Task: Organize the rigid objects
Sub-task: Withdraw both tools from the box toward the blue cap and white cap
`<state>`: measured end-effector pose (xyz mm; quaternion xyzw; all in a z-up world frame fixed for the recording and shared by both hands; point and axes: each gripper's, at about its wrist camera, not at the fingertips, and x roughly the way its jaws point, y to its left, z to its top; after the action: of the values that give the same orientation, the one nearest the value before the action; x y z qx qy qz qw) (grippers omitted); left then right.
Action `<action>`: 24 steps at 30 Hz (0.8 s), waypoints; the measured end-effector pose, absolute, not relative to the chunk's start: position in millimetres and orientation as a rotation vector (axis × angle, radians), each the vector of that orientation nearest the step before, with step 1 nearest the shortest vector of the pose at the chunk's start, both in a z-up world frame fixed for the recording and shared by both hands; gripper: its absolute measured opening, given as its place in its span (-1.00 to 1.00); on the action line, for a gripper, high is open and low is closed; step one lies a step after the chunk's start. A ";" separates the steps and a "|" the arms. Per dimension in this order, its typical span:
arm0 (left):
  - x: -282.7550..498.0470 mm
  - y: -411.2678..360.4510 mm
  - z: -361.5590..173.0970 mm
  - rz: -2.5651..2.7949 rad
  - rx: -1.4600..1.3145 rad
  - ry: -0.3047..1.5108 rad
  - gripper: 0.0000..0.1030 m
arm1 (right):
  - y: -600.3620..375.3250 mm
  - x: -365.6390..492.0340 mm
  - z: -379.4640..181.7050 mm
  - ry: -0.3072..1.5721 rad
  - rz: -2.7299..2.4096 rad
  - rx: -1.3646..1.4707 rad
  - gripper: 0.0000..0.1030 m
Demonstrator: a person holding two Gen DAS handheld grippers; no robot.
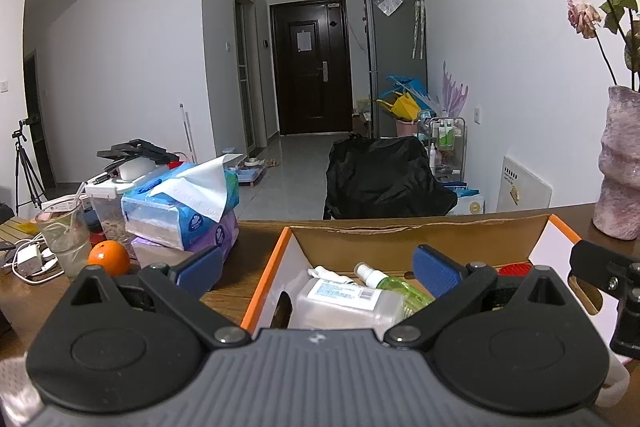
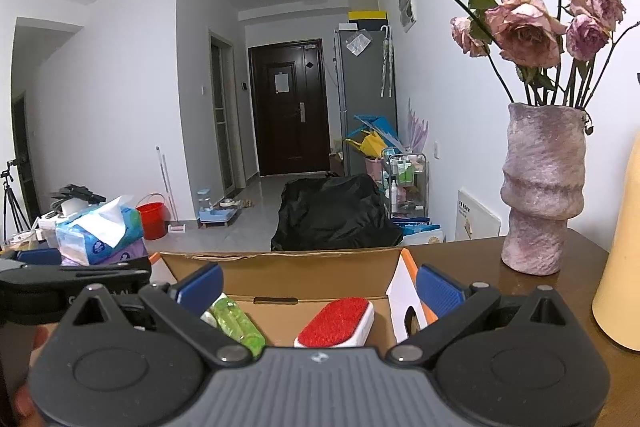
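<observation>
Blue pads tip both of my tools, and on each the fingers are spread wide with nothing between them. My left gripper (image 1: 316, 269) hangs over the near left part of the cardboard box (image 1: 420, 237), one pad (image 1: 199, 266) out past the orange rim at 9 o'clock, the other (image 1: 436, 275) above the inside. Just below it, at 6 o'clock, a clear rectangular bottle (image 1: 344, 301) with a white label lies flat on the box floor, and a green spray bottle (image 1: 394, 285) lies beside it toward 1 o'clock, the two touching or nearly so. A red lint brush (image 1: 514, 270) shows as a sliver at 3 o'clock, mostly hidden behind my finger.

My right gripper (image 2: 318, 289) hovers over the same box's right half. From here the green spray bottle (image 2: 236, 323) sits at 7 o'clock and the red lint brush (image 2: 336, 323), in its white frame, lies at 6 o'clock, well apart from the bottle.

Farther out on the wooden table (image 1: 224, 291), at 9 o'clock from my left tool, an orange (image 1: 109, 257) rests just beside a glass cup (image 1: 66, 239), with stacked tissue packs (image 1: 182, 211) behind. At 2 o'clock from my right tool stands a mauve vase (image 2: 542, 187) of dried roses (image 2: 524, 31). Beyond the table edge lies a black bag (image 2: 336, 213), then the dark door (image 2: 290, 107).
</observation>
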<state>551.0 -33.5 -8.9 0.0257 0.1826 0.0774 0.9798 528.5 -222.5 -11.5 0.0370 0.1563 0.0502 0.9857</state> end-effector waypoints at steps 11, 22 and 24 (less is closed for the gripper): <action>515.4 -33.5 -7.9 0.140 0.051 0.374 1.00 | -223.9 492.4 -10.5 0.316 0.103 0.063 1.00; 474.1 -29.5 -8.0 0.128 0.050 0.388 1.00 | -223.1 450.6 -10.7 0.331 0.115 0.066 1.00; 466.5 -28.5 -7.9 0.125 0.051 0.391 1.00 | -222.1 443.2 -10.1 0.333 0.120 0.060 1.00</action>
<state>466.5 -28.5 -7.9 0.0255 0.1940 0.0622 0.9787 443.2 -222.1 -10.1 0.0299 0.1655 0.0596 0.9840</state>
